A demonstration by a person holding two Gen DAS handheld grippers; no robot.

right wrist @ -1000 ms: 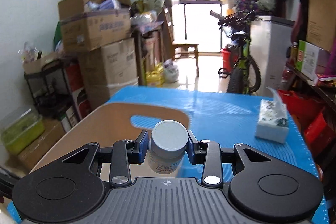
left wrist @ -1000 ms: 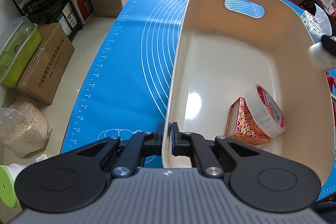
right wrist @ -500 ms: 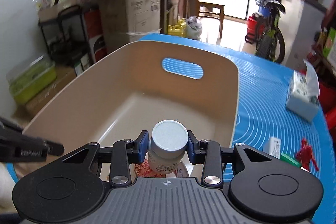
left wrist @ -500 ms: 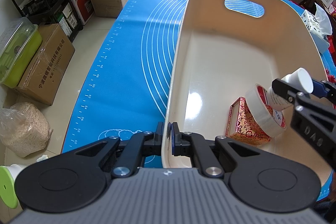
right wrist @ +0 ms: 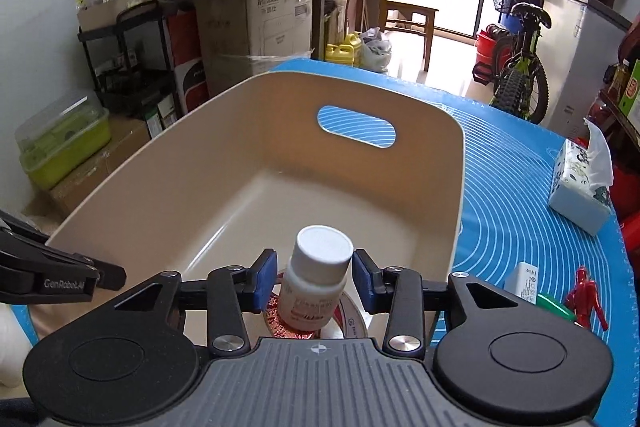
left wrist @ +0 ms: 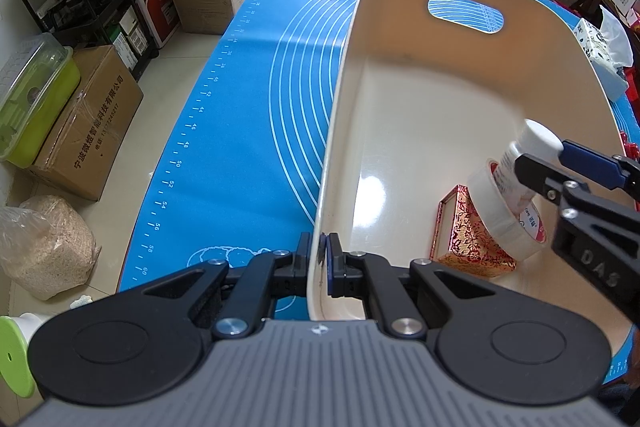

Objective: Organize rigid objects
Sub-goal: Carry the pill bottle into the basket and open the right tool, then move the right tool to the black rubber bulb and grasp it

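A cream plastic bin [left wrist: 344,75] stands on the blue mat [left wrist: 248,107]. My left gripper [left wrist: 322,263] is shut on the bin's near rim. Inside the bin, at its near right, lie a red-and-gold box [left wrist: 464,235] and a roll of clear tape [left wrist: 500,223]. A white pill bottle [right wrist: 320,255] stands tilted in the tape roll's hole. My right gripper [right wrist: 315,277] straddles the bottle with its jaws opening. A gap shows between each blue pad and the bottle. From the left wrist the bottle [left wrist: 528,147] shows beside the right gripper [left wrist: 560,163].
On the mat to the right of the bin lie a tissue pack [right wrist: 580,187], a small white box [right wrist: 524,279], a green item [right wrist: 554,307] and a red figure [right wrist: 586,291]. Cartons, a black shelf and a green box crowd the floor at the left.
The right gripper came down into the bin with the bottle, set it into the tape roll, and its pads have drawn off the bottle. The left gripper kept its hold on the rim.
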